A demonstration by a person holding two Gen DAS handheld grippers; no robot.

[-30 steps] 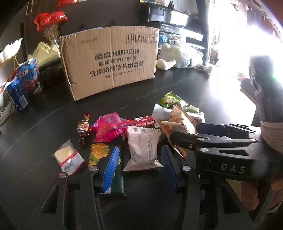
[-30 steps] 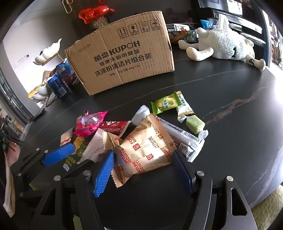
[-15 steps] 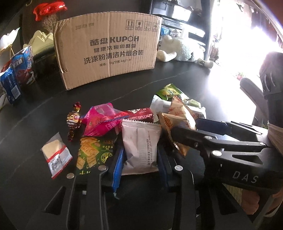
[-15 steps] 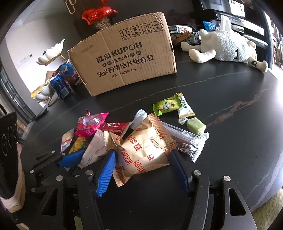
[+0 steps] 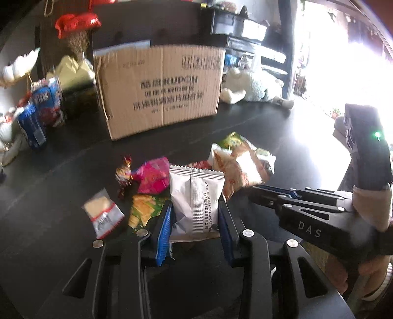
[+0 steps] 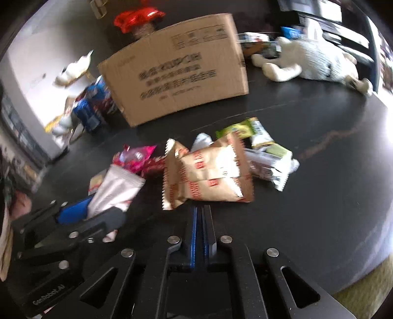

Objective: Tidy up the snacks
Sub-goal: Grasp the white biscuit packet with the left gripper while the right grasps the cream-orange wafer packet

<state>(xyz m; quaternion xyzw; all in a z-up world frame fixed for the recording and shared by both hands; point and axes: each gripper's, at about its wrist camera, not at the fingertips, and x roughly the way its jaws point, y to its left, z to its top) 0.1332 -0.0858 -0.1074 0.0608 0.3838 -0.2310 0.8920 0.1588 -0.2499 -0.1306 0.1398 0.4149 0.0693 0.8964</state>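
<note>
A: Left tongs (image 5: 194, 218)?
B: Pinching the white pack (image 5: 196, 198) by its near end, lifted a bit, just in front of the pile.
A: Right tongs (image 6: 202, 216)?
B: Pressed together. The gold pack (image 6: 208, 174) sits right at the tips; looks nipped by its edge, but blur, can't be sure.
A: Progress?
B: Early, I'd say. Nearly all snacks lie loose on the worktop (image 6: 307, 220) in front of the box (image 5: 159, 86). Nothing seen going into the box; its inside isn't visible.
A: What's left?
B: Pink pack (image 5: 153, 176), cracker pack (image 5: 143, 211), small clear pack (image 5: 103, 216), foil candy (image 5: 124, 171), green pack (image 6: 235, 128), a few more behind the gold one.
A: In the way?
B: Packs overlap, so one pull may drag its neighbours. The two tongs are close together.
A: Farther back?
B: Blue cans (image 5: 36, 115) left of the box, plush toy (image 6: 314, 61) right of it, red foil thing (image 5: 76, 23) behind.
</note>
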